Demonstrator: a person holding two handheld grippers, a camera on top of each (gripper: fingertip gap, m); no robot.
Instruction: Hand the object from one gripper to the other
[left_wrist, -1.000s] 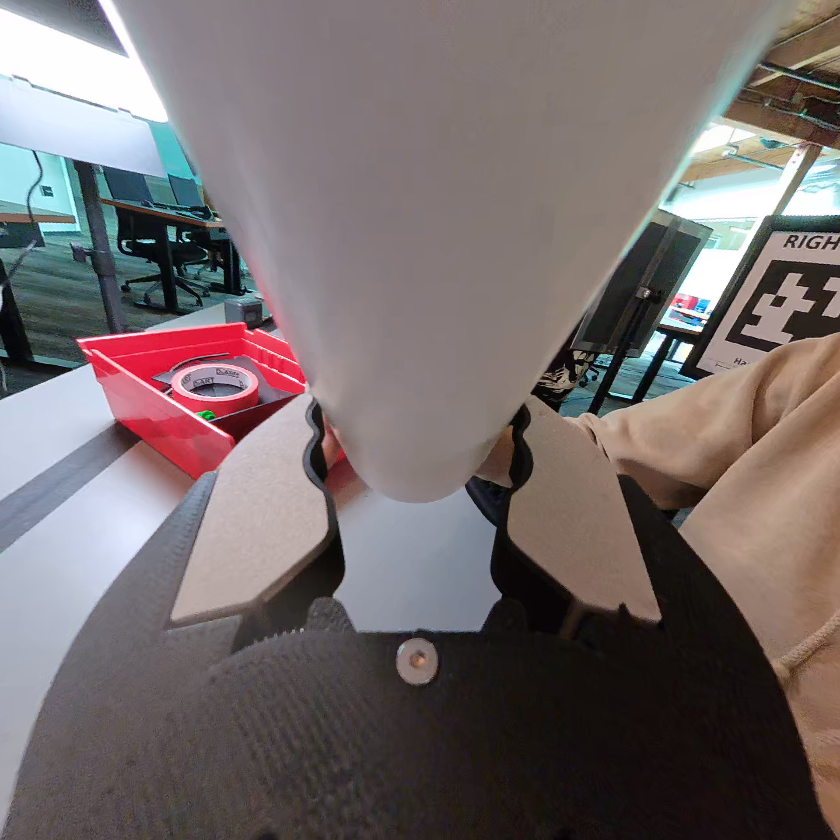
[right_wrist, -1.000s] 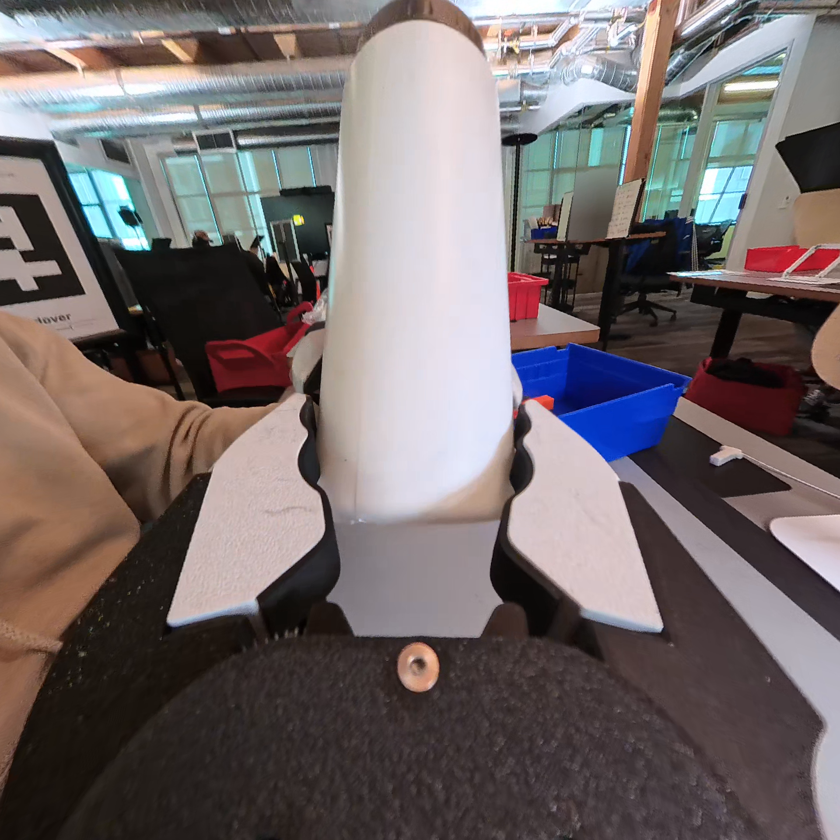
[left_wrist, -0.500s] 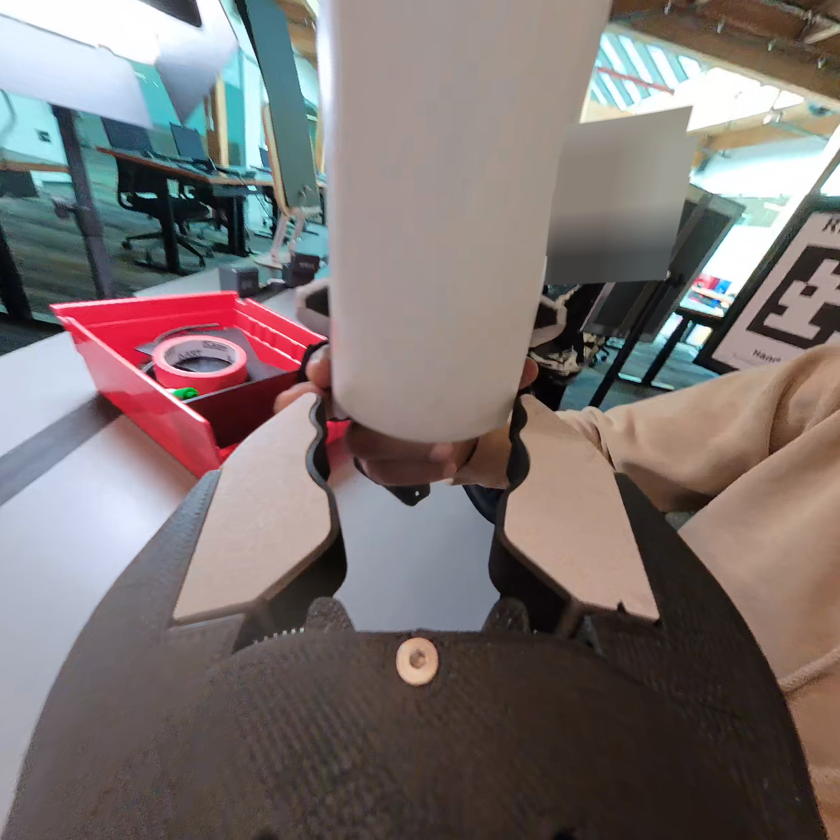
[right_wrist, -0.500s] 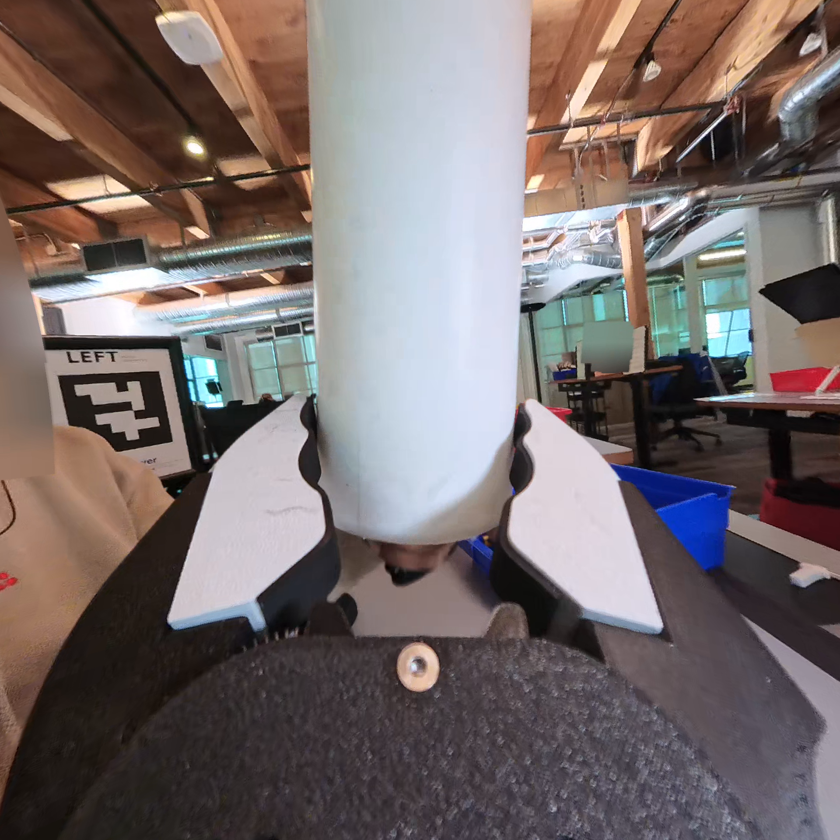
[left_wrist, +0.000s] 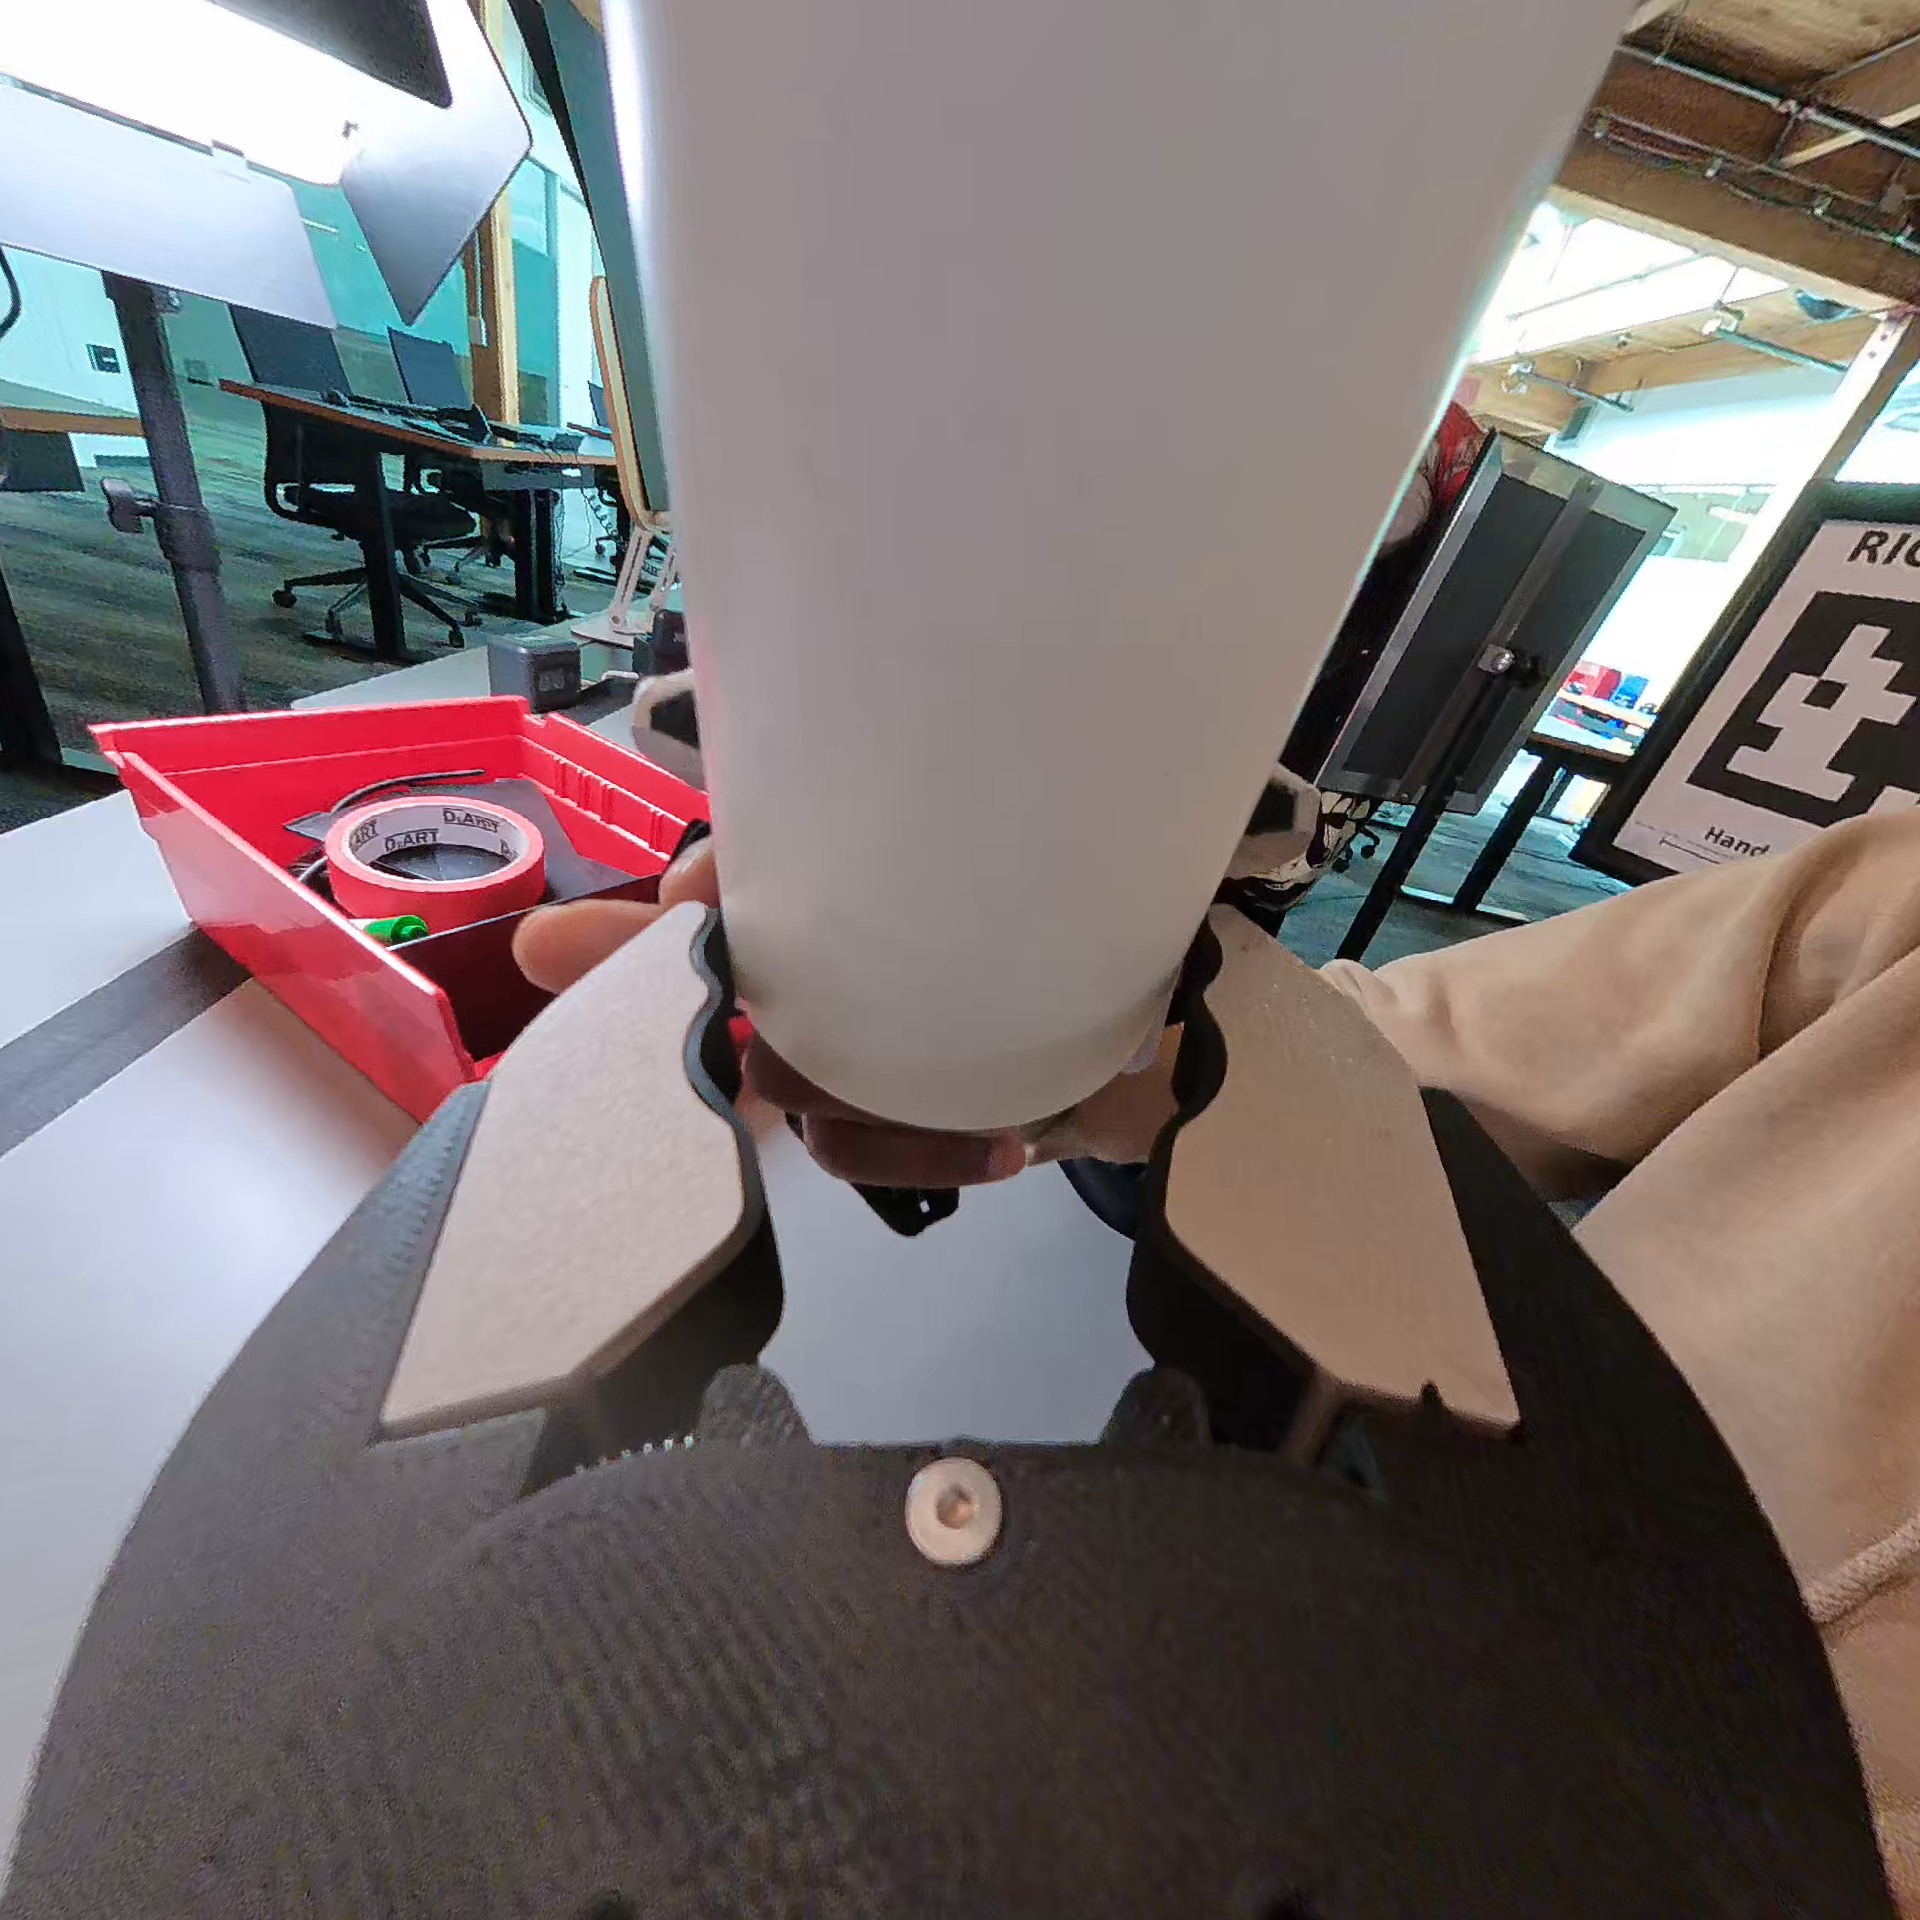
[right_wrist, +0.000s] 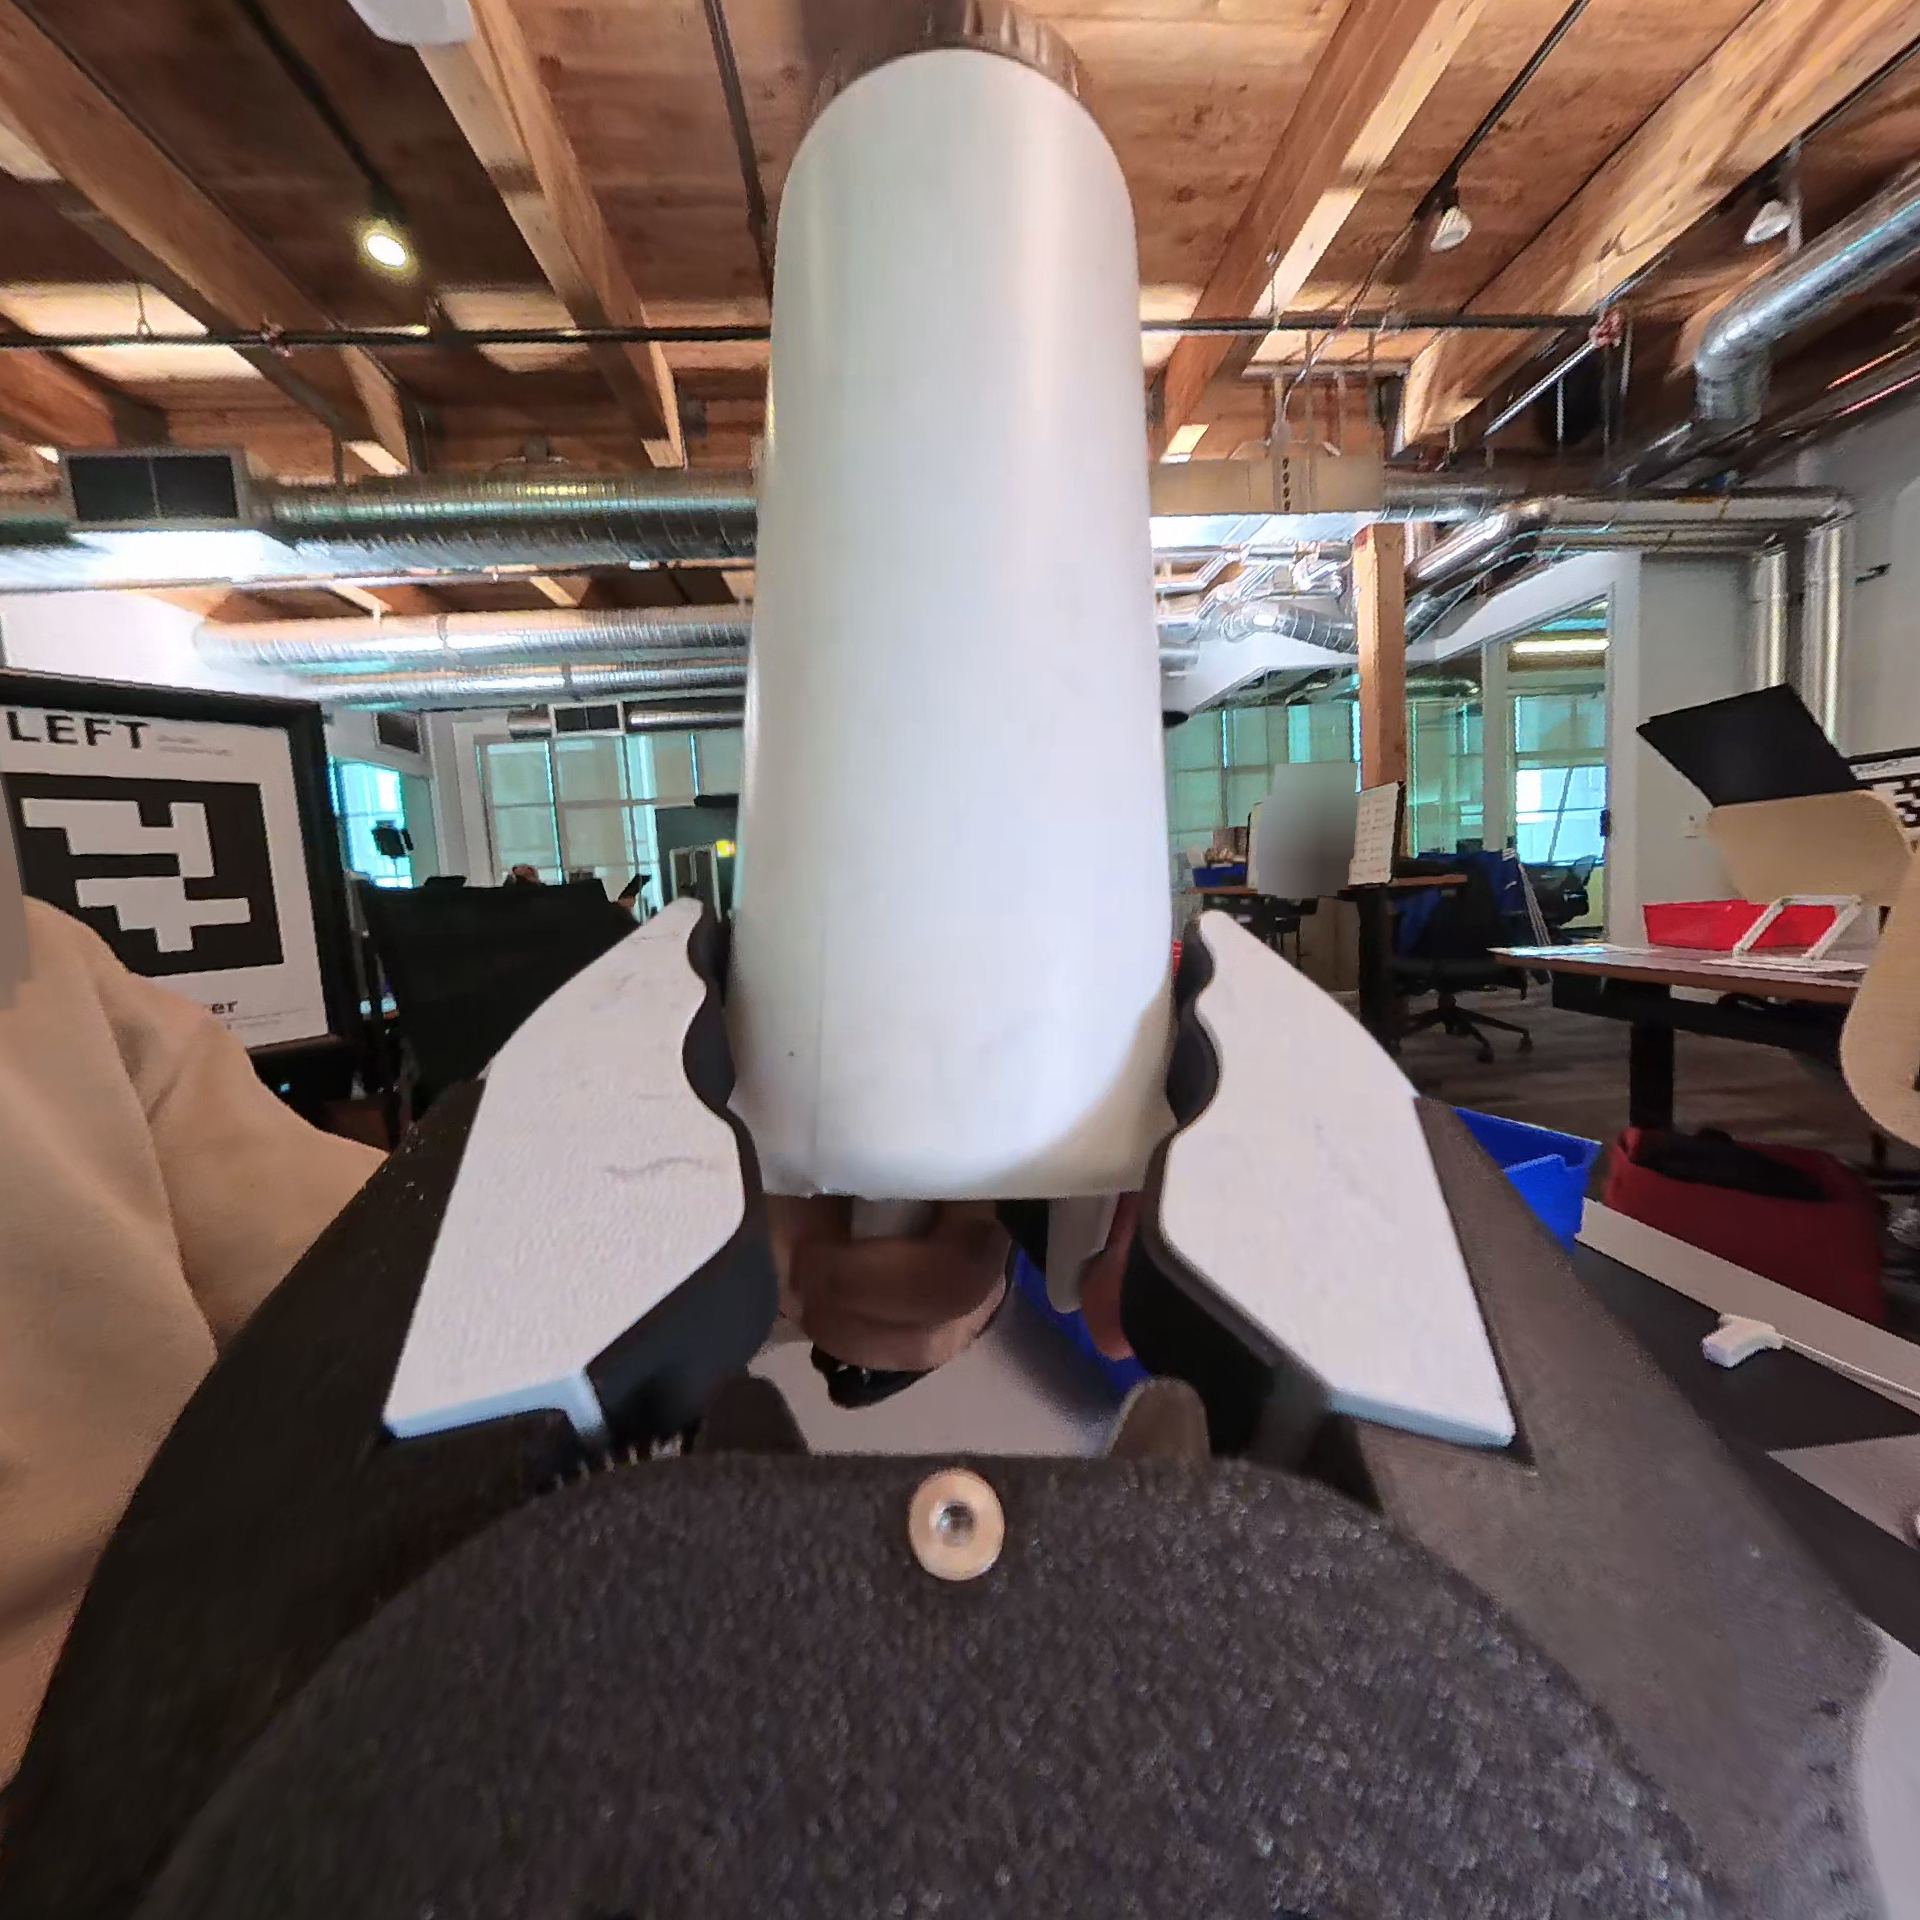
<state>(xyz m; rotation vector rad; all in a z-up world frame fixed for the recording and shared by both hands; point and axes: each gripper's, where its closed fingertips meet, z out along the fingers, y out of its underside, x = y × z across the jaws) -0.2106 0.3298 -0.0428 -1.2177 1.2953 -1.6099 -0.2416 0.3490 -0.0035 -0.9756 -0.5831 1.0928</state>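
Note:
A tall white bottle stands upright between the fingers of my left gripper, which grips it near its base. The same bottle fills the right wrist view, with a metal neck at its top. My right gripper is shut on its lower end too, from the opposite side. A hand shows just behind the bottle in the left wrist view. A fingertip of the other gripper shows below the bottle in the right wrist view.
A red bin with a roll of red tape stands on the grey table to the left. A beige sleeve is at the right. A blue bin lies beyond the right gripper. Office desks and chairs stand behind. Spacing between my two grippers at the tips: around 4 cm.
The bottle has swung from leaning to nearly upright and both grippers have tilted with it. Both pairs of fingers have kept the same width on the bottle.

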